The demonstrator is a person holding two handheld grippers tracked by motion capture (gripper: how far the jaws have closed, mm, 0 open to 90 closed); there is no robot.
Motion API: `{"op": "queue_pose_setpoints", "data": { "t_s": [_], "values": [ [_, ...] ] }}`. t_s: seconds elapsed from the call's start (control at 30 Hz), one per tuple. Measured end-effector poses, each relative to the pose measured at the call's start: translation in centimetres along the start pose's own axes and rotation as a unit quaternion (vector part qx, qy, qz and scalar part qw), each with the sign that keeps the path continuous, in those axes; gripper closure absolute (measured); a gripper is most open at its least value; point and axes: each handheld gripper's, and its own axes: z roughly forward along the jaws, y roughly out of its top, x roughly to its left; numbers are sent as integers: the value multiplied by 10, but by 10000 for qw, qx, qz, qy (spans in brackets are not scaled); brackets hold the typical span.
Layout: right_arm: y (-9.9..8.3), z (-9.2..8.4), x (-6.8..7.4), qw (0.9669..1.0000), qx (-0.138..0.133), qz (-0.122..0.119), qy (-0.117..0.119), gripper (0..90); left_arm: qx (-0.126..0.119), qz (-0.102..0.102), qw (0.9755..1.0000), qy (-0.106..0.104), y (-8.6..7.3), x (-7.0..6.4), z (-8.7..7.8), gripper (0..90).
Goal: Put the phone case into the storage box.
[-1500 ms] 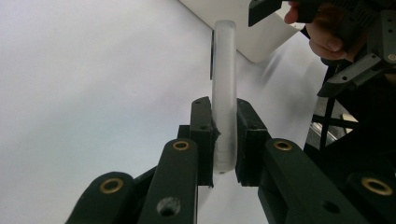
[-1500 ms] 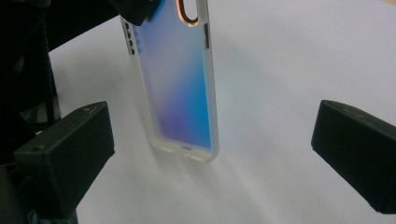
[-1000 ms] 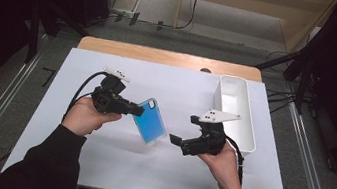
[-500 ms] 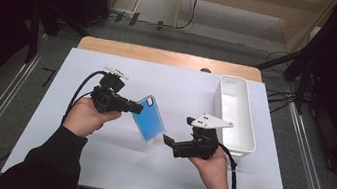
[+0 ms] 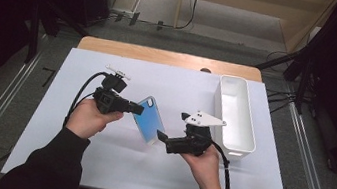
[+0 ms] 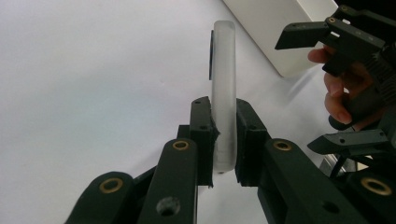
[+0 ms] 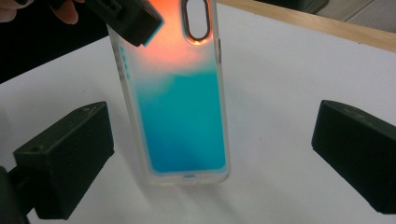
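Observation:
A clear phone case with a blue and orange back stands on end, tilted, over the middle of the white table sheet. My left gripper is shut on the case's upper end; in the left gripper view the pads press on both faces of the case's edge. My right gripper is open just to the right of the case's lower end. In the right gripper view the case stands between its two wide-apart jaws, and neither pad touches it. The right gripper also appears open in the left gripper view.
A long white bin stands at the table's right side, close behind the right hand, and its corner is in the left gripper view. A wooden table edge runs along the far side. Black cables trail from both grippers.
My right gripper has moved left toward the lower end of the phone case, jaws still open. The left gripper and the case have stayed in place.

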Motion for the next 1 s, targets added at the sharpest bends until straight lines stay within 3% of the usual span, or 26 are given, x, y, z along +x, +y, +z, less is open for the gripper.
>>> {"op": "queue_pose_setpoints", "data": {
  "t_s": [0.27, 0.77, 1.0],
  "values": [
    [7, 6, 4, 10000, 46, 24, 3, 0, 27, -89, 10000, -24, 1, -2, 0, 796],
    [26, 20, 15, 9998, 100, -170, 0, 0, 48, -232, 9997, -102, 2, -2, 1, 795],
    [33, 28, 18, 9997, 79, -240, 54, 0, 43, -444, 9989, -128, 3, -3, 2, 794]
  ]
}}
